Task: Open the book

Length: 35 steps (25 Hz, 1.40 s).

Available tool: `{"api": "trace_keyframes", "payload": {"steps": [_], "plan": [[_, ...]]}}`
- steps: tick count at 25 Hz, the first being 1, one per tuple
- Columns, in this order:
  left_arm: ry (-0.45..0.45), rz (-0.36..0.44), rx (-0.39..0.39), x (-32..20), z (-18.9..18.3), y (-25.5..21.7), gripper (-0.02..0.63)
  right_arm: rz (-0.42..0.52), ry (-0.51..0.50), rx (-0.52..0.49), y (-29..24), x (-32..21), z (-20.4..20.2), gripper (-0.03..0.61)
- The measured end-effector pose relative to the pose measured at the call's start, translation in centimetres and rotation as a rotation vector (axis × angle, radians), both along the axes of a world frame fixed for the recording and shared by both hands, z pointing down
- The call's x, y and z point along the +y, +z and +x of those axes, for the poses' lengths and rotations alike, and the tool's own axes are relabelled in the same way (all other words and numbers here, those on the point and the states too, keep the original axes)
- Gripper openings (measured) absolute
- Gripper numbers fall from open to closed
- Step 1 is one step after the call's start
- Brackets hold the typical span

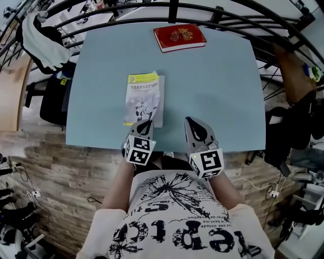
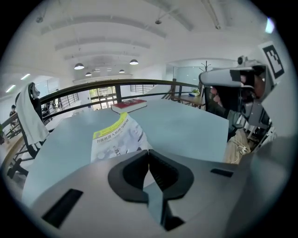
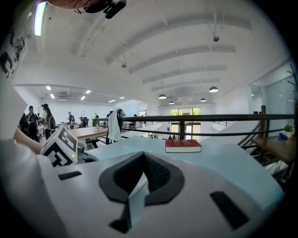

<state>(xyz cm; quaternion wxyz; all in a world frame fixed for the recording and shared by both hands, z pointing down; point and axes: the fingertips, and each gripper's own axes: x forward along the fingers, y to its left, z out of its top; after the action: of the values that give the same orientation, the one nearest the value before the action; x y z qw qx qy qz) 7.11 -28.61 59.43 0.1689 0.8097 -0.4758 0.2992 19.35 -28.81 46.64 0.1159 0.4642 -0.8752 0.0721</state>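
A thin book (image 1: 143, 98) with a yellow band on its white cover lies on the pale blue table (image 1: 217, 91), left of the middle. My left gripper (image 1: 147, 123) sits at the book's near right corner. In the left gripper view its jaws are closed together (image 2: 149, 151) on the corner of the cover (image 2: 118, 137), which bows up a little, and a strip of page (image 1: 161, 101) shows beside it. My right gripper (image 1: 188, 120) hovers to the right of the book over bare table, its jaws (image 3: 143, 155) shut with nothing between them.
A red book (image 1: 179, 37) lies at the table's far edge, also seen as the red book (image 3: 183, 145). A black railing (image 1: 172, 10) curves behind the table. A chair draped with white cloth (image 1: 40, 35) stands at the left. The near table edge is right under both grippers.
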Motion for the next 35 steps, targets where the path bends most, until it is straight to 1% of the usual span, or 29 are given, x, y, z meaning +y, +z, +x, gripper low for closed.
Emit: {"api": "trace_keyframes", "payload": {"steps": [8, 10, 12, 14, 17, 19, 22, 28, 30, 35], "plan": [[0.004, 0.156, 0.091, 0.8, -6.4, -6.2, 0.021, 0.024, 0.038, -0.005, -1.7, 1.1, -5.8, 0.011], [-0.003, 0.180, 0.132, 1.1, -8.5, -7.1, 0.021, 0.027, 0.050, -0.003, -1.9, 1.4, -7.4, 0.011], [-0.019, 0.188, 0.191, 1.4, -10.8, -7.7, 0.021, 0.032, 0.062, 0.000, -2.1, 1.8, -9.1, 0.011], [-0.047, 0.185, 0.230, 1.6, -13.6, -8.0, 0.021, 0.037, 0.071, 0.004, -2.3, 2.0, -10.9, 0.011], [-0.086, 0.177, 0.235, 1.6, -18.0, -7.6, 0.023, 0.047, 0.080, 0.016, -2.4, 2.5, -13.5, 0.011], [-0.108, 0.162, 0.225, 1.6, -20.7, -6.8, 0.023, 0.052, 0.087, 0.025, -2.5, 2.9, -15.1, 0.011], [-0.140, 0.113, 0.230, 1.6, -24.1, -5.1, 0.023, 0.053, 0.100, 0.035, -2.4, 3.4, -17.2, 0.011], [-0.180, 0.014, 0.292, 1.5, -28.2, -0.9, 0.032, 0.052, 0.145, 0.049, -1.9, 4.1, -20.5, 0.011], [-0.187, -0.039, 0.276, 1.7, -29.2, 1.0, 0.040, 0.042, 0.163, 0.055, -1.3, 4.4, -21.3, 0.011], [-0.176, -0.142, 0.173, 1.7, -30.5, 5.3, 0.054, 0.016, 0.193, 0.091, 0.4, 5.1, -22.1, 0.011]]}}
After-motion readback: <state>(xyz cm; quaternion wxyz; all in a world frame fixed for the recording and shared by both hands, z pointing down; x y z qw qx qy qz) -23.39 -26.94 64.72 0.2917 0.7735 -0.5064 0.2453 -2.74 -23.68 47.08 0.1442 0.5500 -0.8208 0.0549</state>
